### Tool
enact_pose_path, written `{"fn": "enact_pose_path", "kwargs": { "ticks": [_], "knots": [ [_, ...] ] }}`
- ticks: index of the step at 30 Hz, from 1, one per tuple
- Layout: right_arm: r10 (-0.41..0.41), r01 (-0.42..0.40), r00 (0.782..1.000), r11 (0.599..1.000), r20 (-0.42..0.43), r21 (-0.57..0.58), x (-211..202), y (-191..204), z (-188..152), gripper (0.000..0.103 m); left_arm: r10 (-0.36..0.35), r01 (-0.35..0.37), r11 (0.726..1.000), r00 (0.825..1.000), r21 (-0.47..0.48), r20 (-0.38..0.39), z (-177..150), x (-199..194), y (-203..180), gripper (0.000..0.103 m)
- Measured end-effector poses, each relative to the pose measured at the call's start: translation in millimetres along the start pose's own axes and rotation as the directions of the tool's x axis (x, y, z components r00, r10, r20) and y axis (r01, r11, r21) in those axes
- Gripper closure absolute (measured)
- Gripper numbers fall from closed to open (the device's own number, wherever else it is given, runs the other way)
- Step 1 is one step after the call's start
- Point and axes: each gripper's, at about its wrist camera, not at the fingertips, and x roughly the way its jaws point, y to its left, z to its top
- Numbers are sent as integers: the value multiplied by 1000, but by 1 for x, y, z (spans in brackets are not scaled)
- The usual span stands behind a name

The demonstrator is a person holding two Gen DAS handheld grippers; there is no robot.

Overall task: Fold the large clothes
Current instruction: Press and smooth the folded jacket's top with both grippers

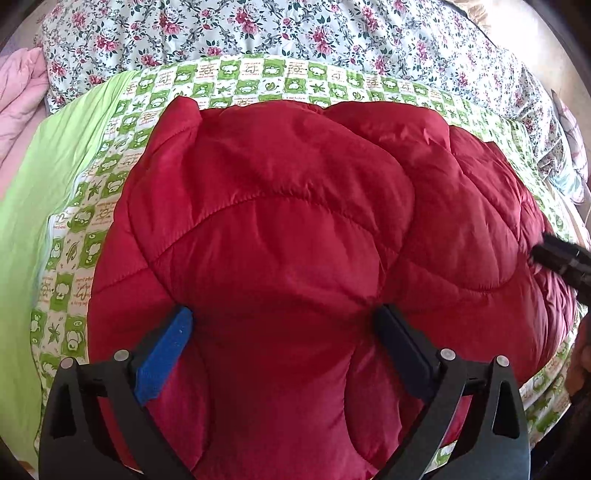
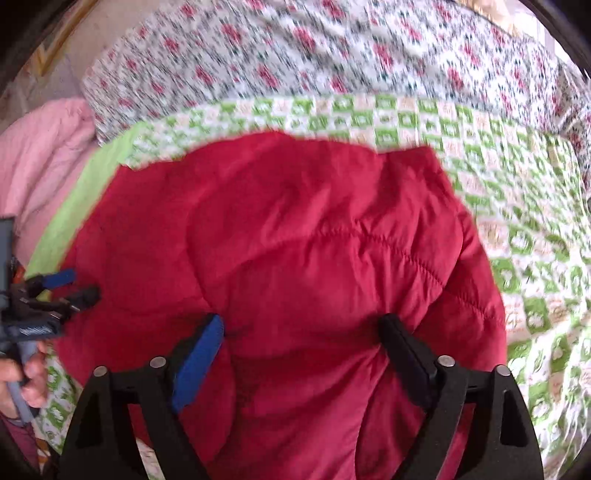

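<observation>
Red quilted padding identifies the jacket (image 1: 280, 221), which lies bunched and partly folded on the green checked bedspread (image 1: 99, 177) of the bed, with a floral quilt (image 1: 258, 26) behind it and a pink garment (image 1: 18, 96) at the far left.

Left gripper (image 1: 284, 325): jaws spread wide, pressed down into the padding with a thick bulge of fabric between them; not clenched.

Right gripper (image 2: 301, 328): same condition, jaws spread and straddling a fabric ridge near the jacket's right edge; released.

Probable faults:
- Puffy filling likely springs back, so a fold may reopen once pressure is lifted.
- Slick shell fabric may slip if the jaws close on too thick a bulge.
- Uneven pulls by the two grippers would skew the fold line.
</observation>
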Motion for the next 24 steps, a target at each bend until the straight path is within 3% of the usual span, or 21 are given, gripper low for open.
{"fn": "enact_pose_path", "kwargs": {
  "ticks": [3,5,13,19,22,24],
  "knots": [
    [-49,49,999,999,-15,-2,7,-6,5,19,10,-10,1000,1000,0,4,0,-1,-2,2],
    [-25,26,998,1000,-62,16,24,-13,1,16,15,-15,1000,1000,5,7,-1,-2,-3,2],
    [-34,35,998,999,-47,11,32,-11,-4,14,22,-22,1000,1000,3,-4,-5,-4,-4,2],
    [-26,27,999,999,-35,33,13,-9,-4,15,28,-28,1000,1000,-2,-10,-9,-7,-5,2],
    [-9,9,1000,1000,12,26,-12,-4,-9,18,33,-33,999,999,-3,-9,-9,-7,-7,2],
    [-35,35,999,999,13,-3,-22,1,-18,17,39,-39,999,999,-1,-7,-10,-6,-8,2]
  ]
}}
